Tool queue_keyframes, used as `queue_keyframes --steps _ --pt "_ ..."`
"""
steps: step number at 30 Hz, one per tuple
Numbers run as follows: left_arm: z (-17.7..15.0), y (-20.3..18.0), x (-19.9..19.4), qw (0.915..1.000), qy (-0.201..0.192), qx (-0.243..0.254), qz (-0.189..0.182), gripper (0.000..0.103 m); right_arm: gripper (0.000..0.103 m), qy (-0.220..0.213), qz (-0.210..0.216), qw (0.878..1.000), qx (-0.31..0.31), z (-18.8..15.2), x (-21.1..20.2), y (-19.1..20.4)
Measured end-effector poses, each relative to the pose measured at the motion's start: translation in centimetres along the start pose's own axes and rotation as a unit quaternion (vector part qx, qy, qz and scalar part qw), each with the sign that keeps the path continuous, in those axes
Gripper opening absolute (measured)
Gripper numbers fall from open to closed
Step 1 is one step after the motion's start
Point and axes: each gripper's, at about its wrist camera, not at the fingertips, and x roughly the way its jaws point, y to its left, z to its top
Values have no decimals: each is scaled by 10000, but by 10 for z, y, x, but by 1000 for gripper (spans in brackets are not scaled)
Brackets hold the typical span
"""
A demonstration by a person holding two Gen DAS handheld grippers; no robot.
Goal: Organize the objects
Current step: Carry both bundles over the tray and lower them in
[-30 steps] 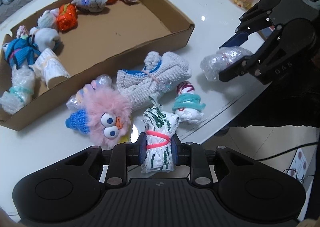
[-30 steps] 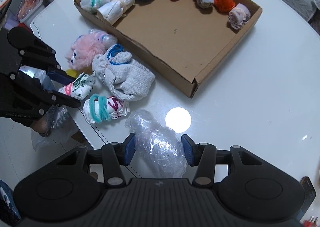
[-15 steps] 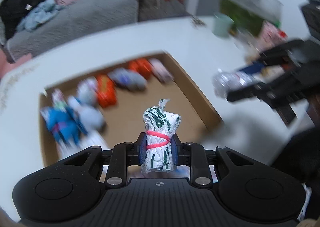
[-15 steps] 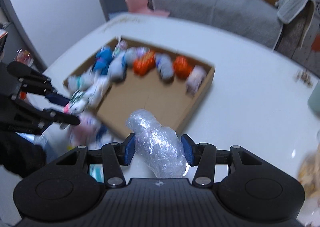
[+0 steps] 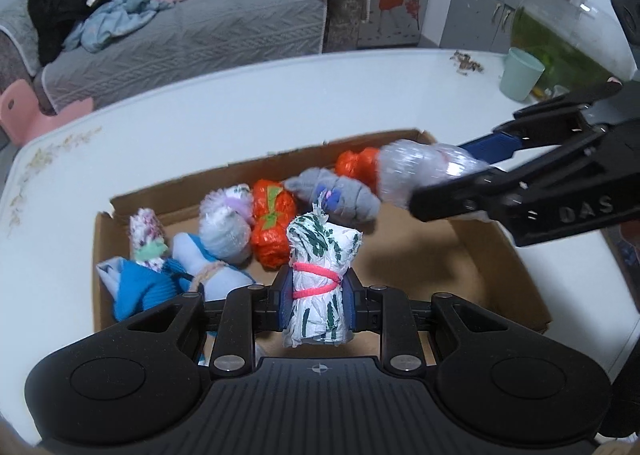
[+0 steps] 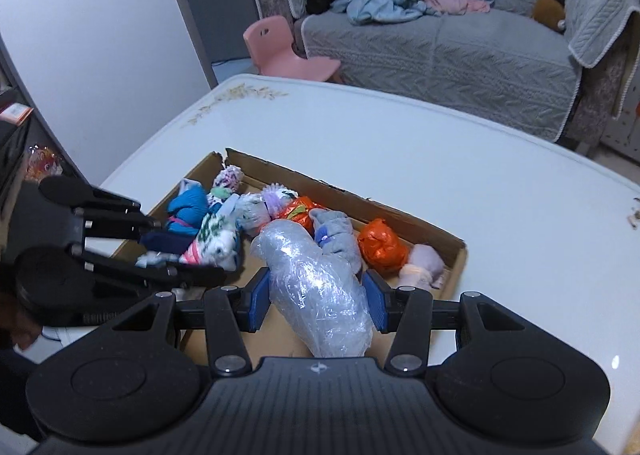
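Left-wrist view: left gripper point(image 5: 316, 295) clamps a white-and-green bundle point(image 5: 320, 275) with a pink band above the cardboard box point(image 5: 504, 255), near its front edge. Right-wrist view: right gripper point(image 6: 318, 295) grips a clear plastic-wrapped bundle point(image 6: 316, 291) over the box's near edge; wrapped bundles point(image 6: 376, 245) line its far wall.

Both claws have come up off the counter point(image 6: 440, 159) and swung over the cardboard tray point(image 5: 500, 255). The left claw point(image 5: 316, 293) has carried its green-printed white bundle point(image 5: 320, 255) from beside the pink fluffy toy to above the tray's near side, and the right claw point(image 6: 316, 293) has brought its clear plastic bundle point(image 6: 316, 287) over the row of sock rolls.
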Motion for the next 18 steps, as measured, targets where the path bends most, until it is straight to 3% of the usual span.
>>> queue_keyframes --steps 9,18 --pt "-3 3 24 9998 144 98 110 31 45 272 -16 9993 260 0 29 -4" --pt "-2 2 30 9997 169 132 128 31 45 255 19 9988 407 2 32 -5"
